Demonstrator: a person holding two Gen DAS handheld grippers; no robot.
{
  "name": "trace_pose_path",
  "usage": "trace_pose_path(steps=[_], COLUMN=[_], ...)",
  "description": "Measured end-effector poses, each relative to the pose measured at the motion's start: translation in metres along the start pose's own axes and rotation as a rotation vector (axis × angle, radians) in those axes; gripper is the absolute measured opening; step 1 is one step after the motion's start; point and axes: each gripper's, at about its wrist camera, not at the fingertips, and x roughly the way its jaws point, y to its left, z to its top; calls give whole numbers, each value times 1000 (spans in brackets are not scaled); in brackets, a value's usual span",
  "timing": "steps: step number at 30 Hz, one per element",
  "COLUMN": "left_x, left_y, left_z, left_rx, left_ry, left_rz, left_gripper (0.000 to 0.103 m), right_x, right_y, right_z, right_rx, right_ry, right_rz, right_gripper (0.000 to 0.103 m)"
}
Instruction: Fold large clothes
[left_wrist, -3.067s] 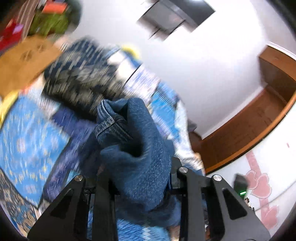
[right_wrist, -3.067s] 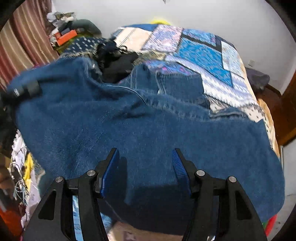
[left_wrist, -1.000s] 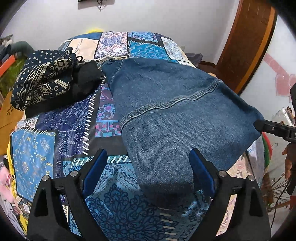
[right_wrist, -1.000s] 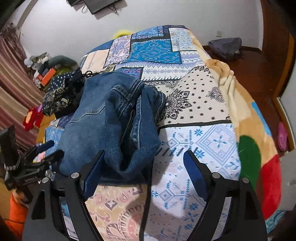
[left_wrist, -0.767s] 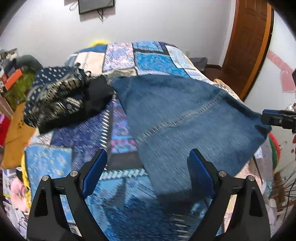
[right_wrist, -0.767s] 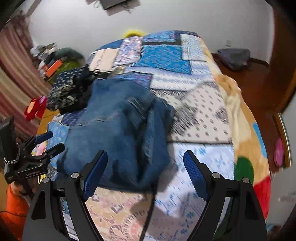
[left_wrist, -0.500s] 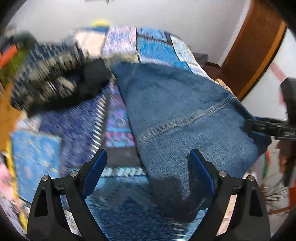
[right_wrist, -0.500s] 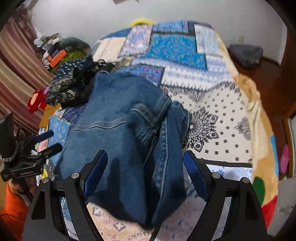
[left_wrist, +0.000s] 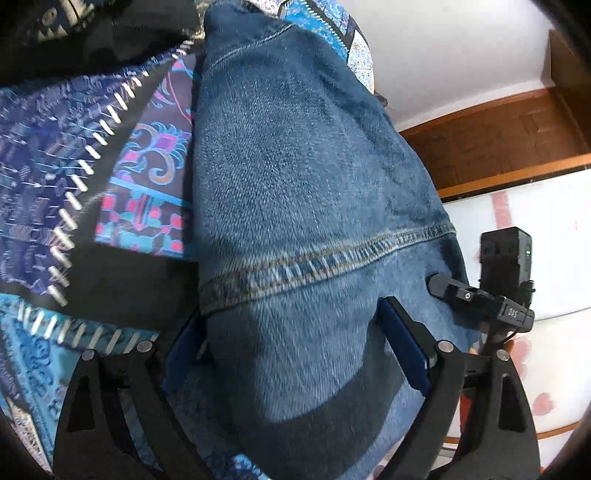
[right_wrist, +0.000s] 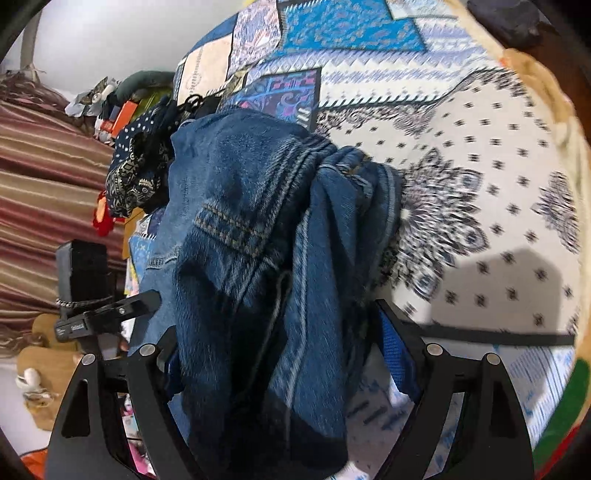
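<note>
A pair of blue jeans (left_wrist: 295, 192) lies bunched on a patchwork bedspread (left_wrist: 74, 155). In the left wrist view my left gripper (left_wrist: 291, 332) is open, its blue-padded fingers either side of the near denim fold. In the right wrist view the jeans (right_wrist: 258, 229) are heaped in thick folds, and my right gripper (right_wrist: 277, 350) is open around their near end. Each gripper shows in the other's view: the right one at the jeans' right edge (left_wrist: 476, 295), the left one at their left edge (right_wrist: 107, 310).
A pile of dark patterned clothes (right_wrist: 136, 166) lies beyond the jeans on the bed's left. Striped curtain (right_wrist: 44, 177) and clutter are at the left. A white dotted part of the bedspread (right_wrist: 480, 166) lies to the right. A wooden door frame (left_wrist: 498, 140) stands beyond the bed.
Both grippers have moved down and forward onto the jeans, which now fill the space between their open fingers. The jeans look more bunched at the right gripper's end.
</note>
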Motion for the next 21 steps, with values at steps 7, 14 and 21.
trace_pose_path(steps=[7,14,21], left_x=[15,5,-30], left_y=[12,7,-17], left_z=[16,15,13], left_rx=[-76,-37,35], left_ry=[21,-5,-79], left_rz=[-96,-72,-29], left_gripper=[92,63,45], right_x=[14,7,-4], right_y=[-11,-12,10], right_z=[18,13,9], right_rx=[46,98,93], right_ry=[43,20,12], right_rz=[54,45,30], right_gripper=[86,58,42])
